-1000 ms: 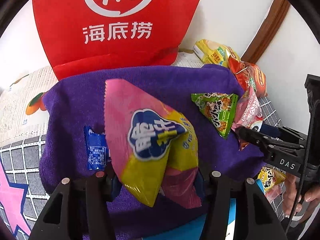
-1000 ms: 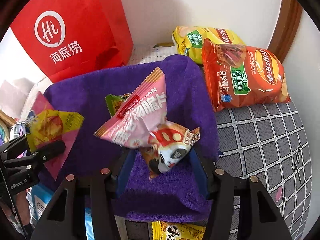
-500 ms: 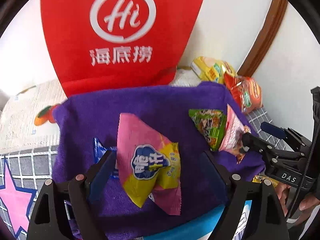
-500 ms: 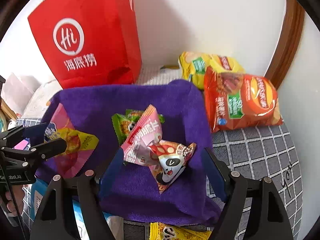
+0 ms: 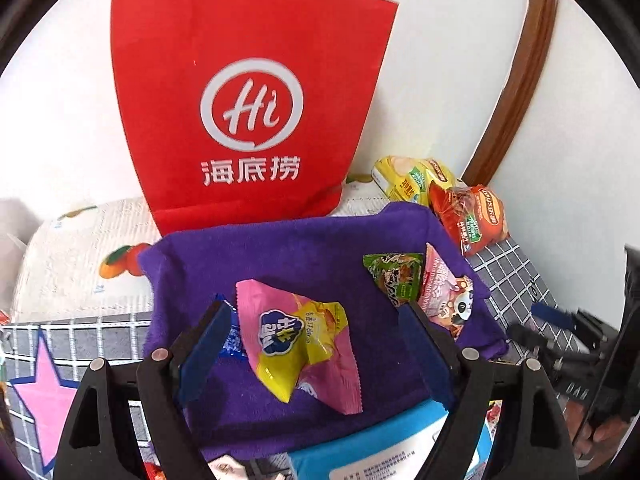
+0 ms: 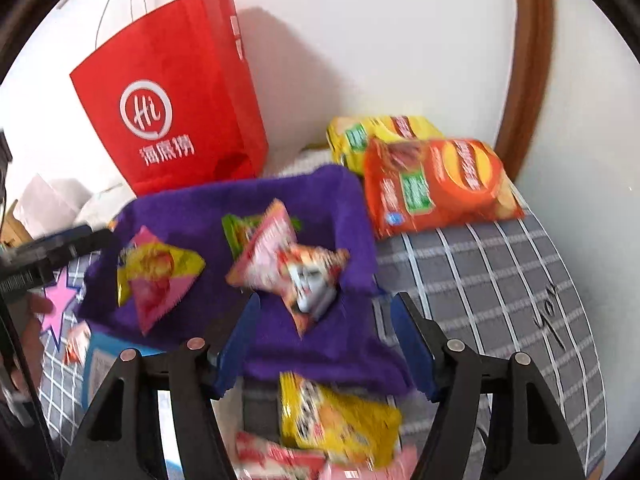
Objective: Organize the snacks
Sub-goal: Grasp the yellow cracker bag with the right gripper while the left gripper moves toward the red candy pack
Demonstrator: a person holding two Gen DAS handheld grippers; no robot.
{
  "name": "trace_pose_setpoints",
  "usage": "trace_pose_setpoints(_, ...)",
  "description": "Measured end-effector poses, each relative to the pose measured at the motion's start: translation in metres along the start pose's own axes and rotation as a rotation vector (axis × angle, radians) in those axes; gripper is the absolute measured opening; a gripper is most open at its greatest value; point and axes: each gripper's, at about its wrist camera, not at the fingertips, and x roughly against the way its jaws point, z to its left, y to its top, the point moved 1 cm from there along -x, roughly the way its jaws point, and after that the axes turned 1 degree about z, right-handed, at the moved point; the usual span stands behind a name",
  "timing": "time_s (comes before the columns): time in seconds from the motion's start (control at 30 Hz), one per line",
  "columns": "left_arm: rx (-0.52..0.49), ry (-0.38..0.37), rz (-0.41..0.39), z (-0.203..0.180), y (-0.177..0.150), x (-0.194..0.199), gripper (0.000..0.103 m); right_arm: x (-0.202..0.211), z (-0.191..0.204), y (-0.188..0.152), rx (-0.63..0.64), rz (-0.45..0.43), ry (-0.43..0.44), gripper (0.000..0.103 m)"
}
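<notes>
A purple towel-lined basket (image 5: 280, 248) (image 6: 320, 196) holds several snack packets. A pink-and-yellow packet (image 5: 296, 344) (image 6: 156, 276) lies loose in it, below my left gripper (image 5: 314, 312), which is open and touches nothing. A small blue packet (image 5: 232, 344) peeks out behind its left finger. A green packet (image 5: 394, 276) (image 6: 240, 232) and a pink panda packet (image 5: 444, 296) (image 6: 288, 264) lie at the basket's right. My right gripper (image 6: 326, 300) hovers over the basket's near edge; its jaws are closing with no packet between them. That view is blurred.
A red paper bag (image 5: 248, 112) (image 6: 168, 112) stands against the wall behind the basket. An orange chip bag (image 6: 436, 184) and a yellow one (image 6: 380, 128) lie at the right. More packets (image 6: 340, 424) and a blue box (image 5: 380, 440) sit in front.
Both grippers opened and let go of their packets, which now lie on the purple cloth. Both have drawn back and up, so the basket looks smaller.
</notes>
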Motion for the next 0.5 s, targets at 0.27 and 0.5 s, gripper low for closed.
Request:
trace_pose_setpoints(0.27,-0.002,0.034,-0.028,0.006,-0.02,0.038,0.084,-0.001,-0.004,-0.043,-0.001,0.048,0.008,0.071)
trace_pose_setpoints(0.5,0.035,0.105,-0.019,0.039,-0.047,0.067,0.085,-0.022,-0.003,-0.061,0.001,0.1,-0.001,0.072)
